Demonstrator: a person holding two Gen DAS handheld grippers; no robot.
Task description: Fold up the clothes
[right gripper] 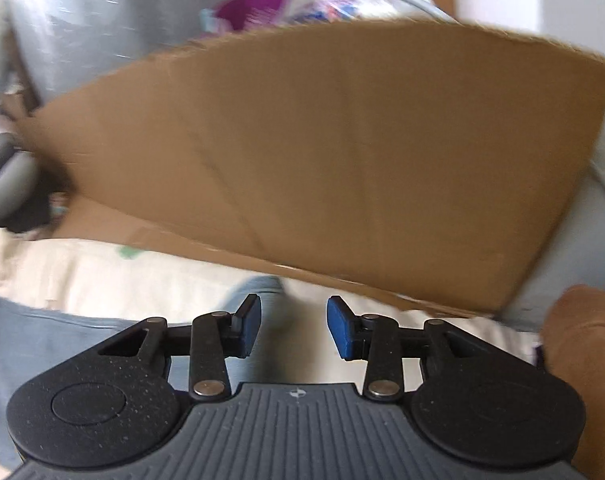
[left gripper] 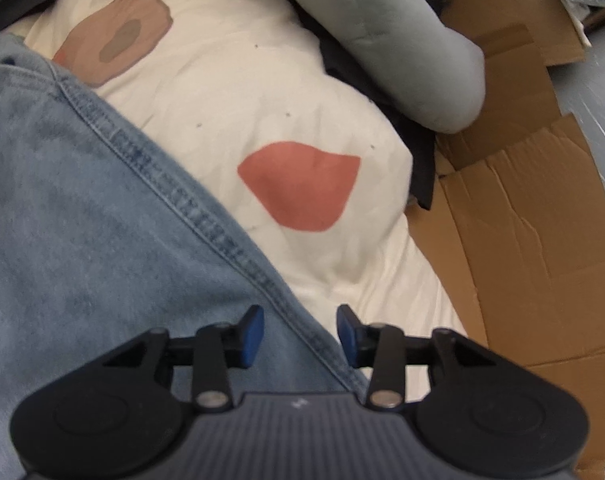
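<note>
A cream bedcover (left gripper: 230, 92) printed with a salmon-red patch and a brown one spreads across the left wrist view, with flattened cardboard (left gripper: 534, 240) lying along its right edge and a pale grey cushion (left gripper: 402, 40) resting at the top, partly on the cover and partly on the cardboard. Light blue jeans (left gripper: 82, 220) lie on the cover and fill the left half of that view, a double-stitched seam running diagonally from the upper left down toward the left claw (left gripper: 300, 336). That claw stands open, its blue-padded fingers (left gripper: 252, 336) apart with nothing between them, hovering right over the seam edge of the denim; one pad sits above the denim and the other above the cream cover. In the right wrist view a large upright cardboard panel (right gripper: 342, 152) fills the middle, with a heap of purple and white packaging (right gripper: 302, 4) behind its top edge and a grey wrapped shape to the upper left. Below the panel the cream cover (right gripper: 122, 276) shows again, and the jeans (right gripper: 42, 340) come in from the lower left, a narrow tongue of denim reaching up beside the right claw (right gripper: 294, 332). This claw is open too, gripping nothing. The view is blurred, so whether its pads touch the fabric cannot be told. A brown cushion-like shape (right gripper: 582, 344) sits at the right edge.
</note>
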